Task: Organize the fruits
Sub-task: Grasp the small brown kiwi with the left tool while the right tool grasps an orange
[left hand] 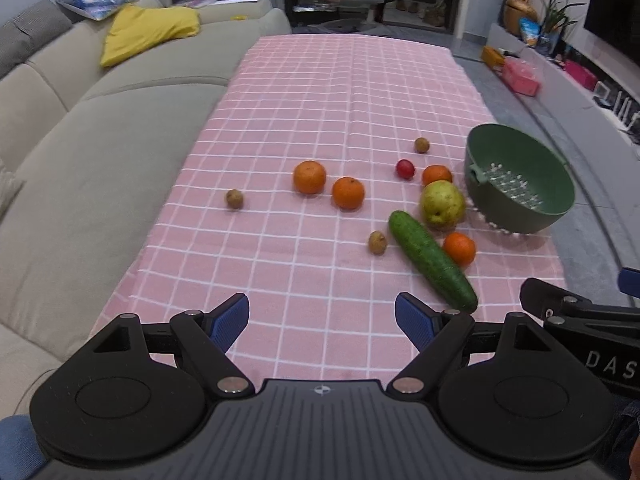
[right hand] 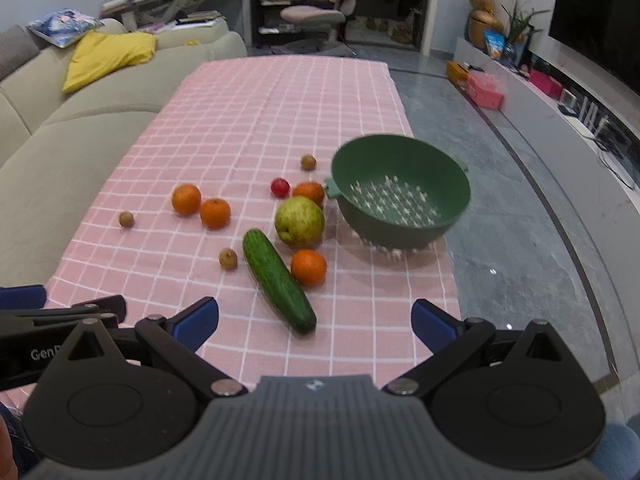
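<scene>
Both the left gripper and right gripper are hovering wide open and empty, fruits lying ahead beside the colander, where round oranges risk rolling off the counter if nudged.

fruit beside green colander

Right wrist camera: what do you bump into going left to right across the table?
Small brown fruit → orange → cucumber → pear → green colander.
</scene>
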`<state>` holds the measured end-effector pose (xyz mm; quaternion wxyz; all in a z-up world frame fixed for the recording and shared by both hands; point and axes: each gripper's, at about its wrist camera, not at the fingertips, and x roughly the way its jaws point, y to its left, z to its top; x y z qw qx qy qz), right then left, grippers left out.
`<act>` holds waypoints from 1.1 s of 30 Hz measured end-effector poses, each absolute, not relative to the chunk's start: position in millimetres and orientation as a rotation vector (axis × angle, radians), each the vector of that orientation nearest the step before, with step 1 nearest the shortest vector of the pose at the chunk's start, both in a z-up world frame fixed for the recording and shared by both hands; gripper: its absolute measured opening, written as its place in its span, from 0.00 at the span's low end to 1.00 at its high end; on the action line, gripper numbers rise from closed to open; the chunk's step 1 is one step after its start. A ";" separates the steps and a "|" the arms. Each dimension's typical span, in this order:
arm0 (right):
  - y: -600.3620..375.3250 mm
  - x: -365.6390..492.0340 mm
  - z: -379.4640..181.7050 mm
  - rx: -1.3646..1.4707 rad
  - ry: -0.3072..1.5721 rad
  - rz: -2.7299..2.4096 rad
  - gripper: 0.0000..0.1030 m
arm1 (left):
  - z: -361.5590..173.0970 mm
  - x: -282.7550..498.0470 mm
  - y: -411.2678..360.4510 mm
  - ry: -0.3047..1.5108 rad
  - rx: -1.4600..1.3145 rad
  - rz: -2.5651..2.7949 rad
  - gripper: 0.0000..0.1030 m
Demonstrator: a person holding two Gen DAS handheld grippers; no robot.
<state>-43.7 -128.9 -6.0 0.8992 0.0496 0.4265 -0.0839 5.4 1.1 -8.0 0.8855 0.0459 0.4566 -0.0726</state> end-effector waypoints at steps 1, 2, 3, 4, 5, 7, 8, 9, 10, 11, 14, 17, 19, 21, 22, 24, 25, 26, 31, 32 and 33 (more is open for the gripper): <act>-131.2 -41.0 -6.7 0.106 0.878 -0.165 0.96 | -7.8 10.4 3.8 0.949 0.099 -0.151 0.94; -133.8 -36.4 -8.6 0.106 0.879 -0.156 0.96 | -8.5 15.2 6.3 0.946 0.106 -0.148 0.94; -136.6 -31.2 -11.3 0.105 0.884 -0.147 0.96 | -9.7 20.8 9.5 0.944 0.113 -0.146 0.94; -140.3 -25.6 -15.4 0.103 0.891 -0.135 0.96 | -11.5 26.0 12.8 0.942 0.116 -0.150 0.94; -142.7 -19.3 -19.5 0.101 0.897 -0.125 0.96 | -13.8 31.6 16.6 0.940 0.115 -0.161 0.94; -149.2 -7.7 -30.3 0.093 0.907 -0.107 0.96 | -21.5 42.2 23.8 0.948 0.111 -0.176 0.94; -152.0 -2.3 -35.4 0.090 0.910 -0.096 0.96 | -25.9 47.9 27.2 0.955 0.113 -0.175 0.94; -155.8 3.6 -41.0 0.092 0.914 -0.081 0.96 | -30.4 53.1 29.9 0.960 0.117 -0.174 0.94; -159.2 8.6 -46.3 0.098 0.917 -0.072 0.96 | -34.3 57.6 33.5 0.961 0.120 -0.179 0.94; -163.0 14.2 -52.4 0.107 0.923 -0.062 0.96 | -38.7 61.9 36.3 0.959 0.128 -0.188 0.94; -172.8 30.4 -68.7 0.157 0.950 -0.026 0.90 | -51.1 74.8 41.6 0.951 0.179 -0.224 0.94; -179.9 46.8 -83.3 0.194 0.963 -0.021 0.84 | -61.8 90.3 45.9 0.947 0.216 -0.251 0.90; -183.8 57.7 -91.5 0.217 0.967 -0.025 0.78 | -67.6 100.9 49.3 0.943 0.210 -0.267 0.89; -186.2 67.8 -99.0 0.235 0.977 -0.028 0.74 | -73.6 110.3 51.0 0.943 0.203 -0.293 0.89; -187.0 73.9 -103.8 0.248 0.988 -0.031 0.72 | -76.5 115.0 51.6 0.942 0.199 -0.305 0.89; -189.7 82.1 -112.4 0.285 1.016 -0.027 0.65 | -82.7 124.5 54.1 0.934 0.192 -0.313 0.89; -191.1 84.6 -116.3 0.304 1.023 -0.028 0.63 | -86.2 127.6 55.7 0.931 0.183 -0.306 0.89; -192.1 86.9 -121.2 0.324 1.031 -0.032 0.63 | -89.8 130.9 58.2 0.932 0.166 -0.293 0.89; -192.2 95.7 -140.8 0.370 1.067 -0.056 0.58 | -104.3 149.3 69.3 0.962 0.093 -0.230 0.88; -192.6 96.3 -143.3 0.378 1.070 -0.060 0.57 | -106.0 152.6 71.7 0.959 0.086 -0.215 0.87; -193.7 97.0 -146.0 0.387 1.073 -0.062 0.55 | -107.3 155.5 74.4 0.956 0.074 -0.203 0.87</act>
